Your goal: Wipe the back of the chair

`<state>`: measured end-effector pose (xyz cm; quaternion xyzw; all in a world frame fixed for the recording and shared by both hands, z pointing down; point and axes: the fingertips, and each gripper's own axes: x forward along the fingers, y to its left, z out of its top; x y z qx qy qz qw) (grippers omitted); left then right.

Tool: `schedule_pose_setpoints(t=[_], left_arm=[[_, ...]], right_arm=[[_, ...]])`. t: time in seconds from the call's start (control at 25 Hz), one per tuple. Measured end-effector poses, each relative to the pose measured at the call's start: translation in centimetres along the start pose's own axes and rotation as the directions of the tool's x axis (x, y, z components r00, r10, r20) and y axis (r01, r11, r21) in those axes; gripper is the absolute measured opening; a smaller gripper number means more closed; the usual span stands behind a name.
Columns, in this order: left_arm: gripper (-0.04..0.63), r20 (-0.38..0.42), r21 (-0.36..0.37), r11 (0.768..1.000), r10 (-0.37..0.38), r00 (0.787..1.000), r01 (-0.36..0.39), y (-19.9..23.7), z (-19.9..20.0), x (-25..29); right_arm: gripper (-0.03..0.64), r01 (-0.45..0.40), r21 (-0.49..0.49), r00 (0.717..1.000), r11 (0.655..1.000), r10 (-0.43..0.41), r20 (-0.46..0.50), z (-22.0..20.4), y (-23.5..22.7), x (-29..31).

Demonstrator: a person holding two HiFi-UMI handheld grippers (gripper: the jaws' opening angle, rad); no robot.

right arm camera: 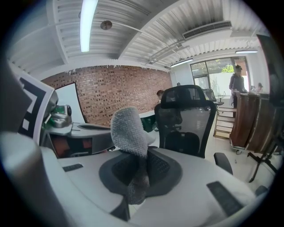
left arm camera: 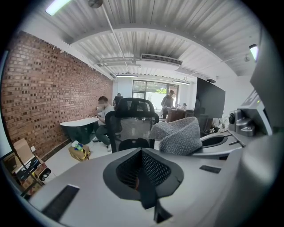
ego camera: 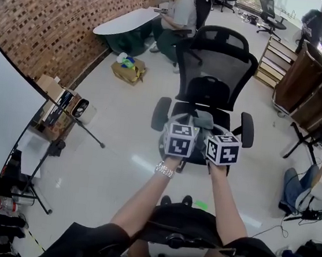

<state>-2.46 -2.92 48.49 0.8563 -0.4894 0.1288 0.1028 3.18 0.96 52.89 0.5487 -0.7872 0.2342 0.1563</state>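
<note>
On the floor (ego camera: 127, 128), a box (ego camera: 128, 73) holds items (ego camera: 126, 61); right hand-held gripper (right arm camera: 141, 170) clamps cloth (right arm camera: 128, 131).

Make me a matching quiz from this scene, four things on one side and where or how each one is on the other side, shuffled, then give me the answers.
Things:
1. left gripper
2. right gripper
3. chair
4. cardboard box

Places or states:
A. down by the brick wall
B. jaws closed on a grey cloth
C. black mesh back, standing ahead of both grippers
D. jaws together with nothing between them

Pairs: 1-D, 2-B, 3-C, 4-A
</note>
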Motion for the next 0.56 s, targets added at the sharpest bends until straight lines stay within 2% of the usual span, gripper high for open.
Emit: schedule_pose_setpoints(t=[0.56], left_arm=[[0.003,-0.002,0.022,1.000,-0.013,1.000,0.013,-1.6,0.3,0.6]], right_arm=[[0.025,-0.016,0.020,1.000,1.000,0.016,0.024,0.8,-1.0,-1.0]])
